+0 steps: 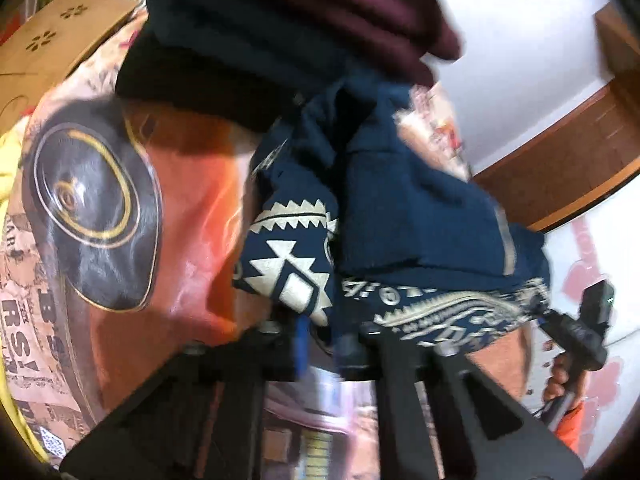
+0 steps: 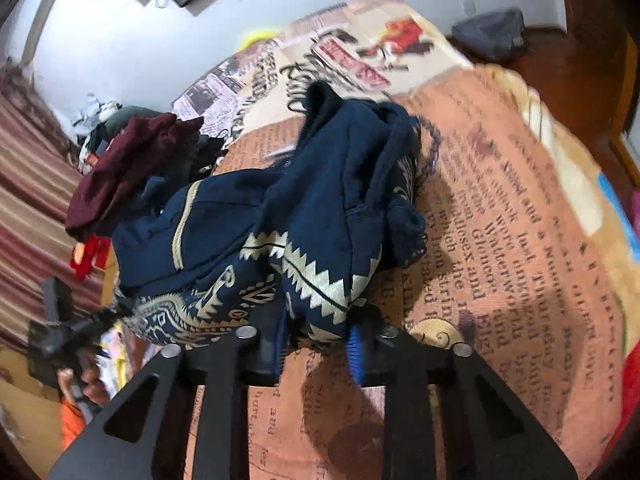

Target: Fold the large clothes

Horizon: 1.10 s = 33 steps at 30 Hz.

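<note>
I hold the navy patterned garment [image 2: 280, 216] pinched in my left gripper [image 1: 320, 344] and right gripper [image 2: 318, 340], so I can spread it on the bedspread [image 2: 500, 240] for folding.

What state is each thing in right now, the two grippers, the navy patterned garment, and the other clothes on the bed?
left gripper: shut on the garment's patterned edge.
right gripper: jaws around the patterned hem; grip not clear.
navy patterned garment: crumpled in a heap, unfolded.
maroon garment: bunched, on the dark pile beside it.
printed bedspread: spread flat under the clothes.
</note>
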Motion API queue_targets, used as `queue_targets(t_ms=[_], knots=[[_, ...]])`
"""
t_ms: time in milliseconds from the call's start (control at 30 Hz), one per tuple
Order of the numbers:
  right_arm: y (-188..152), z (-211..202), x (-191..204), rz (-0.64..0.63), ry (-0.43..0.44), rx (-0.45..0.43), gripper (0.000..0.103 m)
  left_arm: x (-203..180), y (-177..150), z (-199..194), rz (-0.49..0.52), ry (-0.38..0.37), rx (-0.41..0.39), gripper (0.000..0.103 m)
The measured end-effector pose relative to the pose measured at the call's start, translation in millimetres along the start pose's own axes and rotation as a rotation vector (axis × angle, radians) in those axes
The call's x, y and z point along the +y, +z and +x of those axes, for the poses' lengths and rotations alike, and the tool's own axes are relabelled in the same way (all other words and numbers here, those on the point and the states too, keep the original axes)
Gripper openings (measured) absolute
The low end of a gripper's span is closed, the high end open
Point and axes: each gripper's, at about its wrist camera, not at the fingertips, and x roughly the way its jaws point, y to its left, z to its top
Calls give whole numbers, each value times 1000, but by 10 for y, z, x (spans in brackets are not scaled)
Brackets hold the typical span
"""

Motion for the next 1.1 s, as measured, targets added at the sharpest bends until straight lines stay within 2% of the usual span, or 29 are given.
queue_targets(t_ms=[67,167,300,467,600,700,833,933,1000,1100], knots=[[-14,-93,62,-30,-18,-11,14,-109,-22,-136,48,31,-22,3],[-36,-248,91,-35,4,-16,12,-300,-103,-362,141,66,-61,2],[-203,-417,148,-79,-2,-13,12,-406,-252,-637,224,99,-106,1],[-405,-511,227,-133,-42,-7,12,-220,-322,-900,213,137,-130,0],[-440,-667,176,-123,-133,-49,12,-152,-399,-910,224,176,-90,0],[-440,-861,135,-133,-257,-126,12,-198,-509,-892,270,226,-64,0],[-361,-1011,200,-154,-247,-133,12,-354,-508,-778,324,223,-41,1],[-270,-1017,416,-223,-222,-146,13,-527,-432,-680,365,198,-34,1],[-205,-938,595,-267,-184,-141,22,-647,-394,-592,396,178,-23,3],[-172,-699,837,-324,-108,-97,34,-838,-383,-370,450,153,26,13]])
